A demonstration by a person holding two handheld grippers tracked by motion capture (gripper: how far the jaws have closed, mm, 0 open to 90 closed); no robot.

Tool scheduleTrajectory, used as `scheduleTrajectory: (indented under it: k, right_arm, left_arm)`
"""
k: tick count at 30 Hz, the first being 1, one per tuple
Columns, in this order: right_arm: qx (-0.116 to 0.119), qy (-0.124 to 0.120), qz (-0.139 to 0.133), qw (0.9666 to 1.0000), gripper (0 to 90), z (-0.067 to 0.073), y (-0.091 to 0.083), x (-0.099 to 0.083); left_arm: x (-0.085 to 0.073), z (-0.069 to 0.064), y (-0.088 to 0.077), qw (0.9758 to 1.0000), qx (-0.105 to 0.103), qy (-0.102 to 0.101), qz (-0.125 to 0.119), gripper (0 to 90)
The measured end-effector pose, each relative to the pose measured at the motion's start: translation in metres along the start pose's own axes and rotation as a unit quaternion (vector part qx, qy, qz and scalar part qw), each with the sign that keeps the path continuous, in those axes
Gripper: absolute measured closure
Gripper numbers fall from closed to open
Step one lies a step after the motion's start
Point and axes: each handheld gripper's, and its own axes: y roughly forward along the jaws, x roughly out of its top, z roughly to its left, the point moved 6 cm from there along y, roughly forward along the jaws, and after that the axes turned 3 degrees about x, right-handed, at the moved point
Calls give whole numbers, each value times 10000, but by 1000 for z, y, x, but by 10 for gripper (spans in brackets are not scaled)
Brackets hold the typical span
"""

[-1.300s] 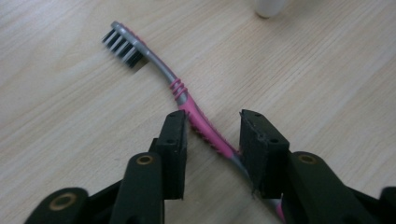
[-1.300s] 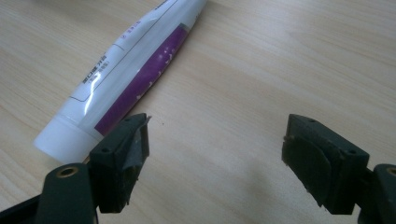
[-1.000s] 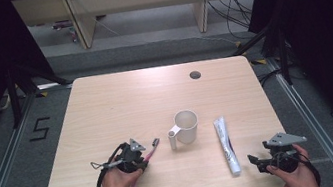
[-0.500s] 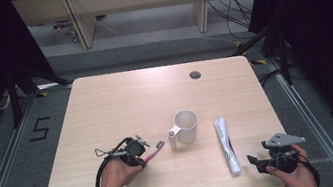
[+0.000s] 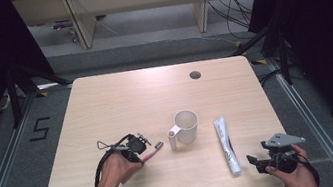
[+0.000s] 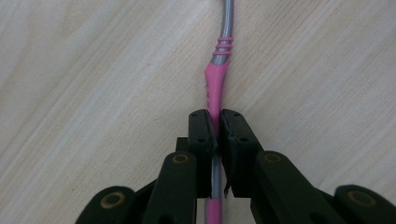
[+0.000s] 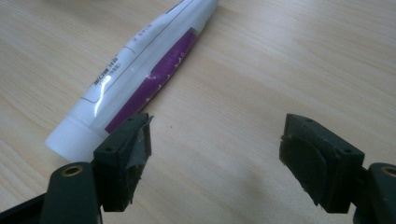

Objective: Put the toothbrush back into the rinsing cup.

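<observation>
My left gripper is shut on the pink and grey toothbrush, whose handle is pinched between the pads just above the tabletop. Its head points toward the white mug, which stands upright a short way to the right. A white and purple toothpaste tube lies flat right of the mug. My right gripper rests open near the front right edge, with its jaws wide apart, the tube's cap end just left of them and nothing between them.
The light wooden table has a round cable hole near its far edge. The left forearm and hand come in from the bottom. Dark floor and shelving lie beyond the table.
The left hand has drawn slightly toward the front left with the toothbrush, and the brush has lifted a little off the wood. The right gripper has kept still.
</observation>
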Motion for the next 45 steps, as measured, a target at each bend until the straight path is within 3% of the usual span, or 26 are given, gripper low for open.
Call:
scheduleTrajectory:
  k: [1,3,8,14,15,22,26,28,29,32,34,35,36,37,38,39,41,42,43,45]
  right_arm:
    - [-20,-104,-36,9999,256,-1,1,0]
    - [16,37,-1,10000,256,1,0,0]
    - [-20,100,20,9999,258,1,-1,-1]
    - [20,26,-55,10000,258,2,1,0]
    - [35,-75,-72,9999,258,0,2,0]
    - [-24,10,-20,10000,259,0,1,0]
    - [-12,-6,-41,10000,259,0,1,0]
    - [-58,6,-38,10000,259,-1,0,0]
    - [-58,6,-38,10000,259,-1,0,0]
    - [-62,45,-47,10000,259,-1,0,0]
    - [-37,-78,-81,9999,259,-3,0,0]
    - [-78,125,-6,9999,259,-2,-2,-1]
    - [-75,74,-58,9999,259,-2,-1,0]
    - [-36,288,-22,9996,259,0,-1,-1]
    - [-15,305,-7,9995,259,1,-1,-1]
    - [-15,305,-7,9995,259,1,-1,-1]
    - [-33,307,-1,9995,258,0,-2,-1]
    - [-33,307,-1,9995,258,0,-2,-1]
    - [-24,296,-6,9996,258,0,-1,-1]
    - [-48,302,-16,9995,259,0,-1,-1]
  left_arm:
    - [0,0,0,10000,-33,-22,-6,822]
    - [0,1,0,10000,-40,9,33,822]
    - [0,2,1,9999,-55,28,133,822]
    - [1,3,1,9993,-101,161,326,828]
    - [1,3,1,9992,-122,173,334,830]
    - [0,6,1,9988,-108,255,413,833]
    - [0,9,-6,9993,-60,288,211,834]
    - [2,11,-13,9998,-46,197,-89,834]
    - [2,11,-13,9998,-46,197,-89,834]
    - [4,16,-26,9983,-33,81,-576,834]
    - [5,17,-34,9958,8,4,-918,834]
    - [5,17,-37,9943,7,-52,-1062,834]
    - [6,18,-41,9927,9,-95,-1201,834]
    - [7,19,-45,9897,11,-162,-1423,833]
    - [8,19,-50,9845,-165,-228,-1730,833]
    - [8,19,-50,9845,-165,-228,-1730,833]
    - [11,20,-56,9754,-72,-336,-2178,833]
    - [11,20,-56,9754,-72,-336,-2178,833]
    - [13,20,-57,9701,-89,-430,-2386,833]
    - [14,21,-61,9630,-98,-586,-2628,833]
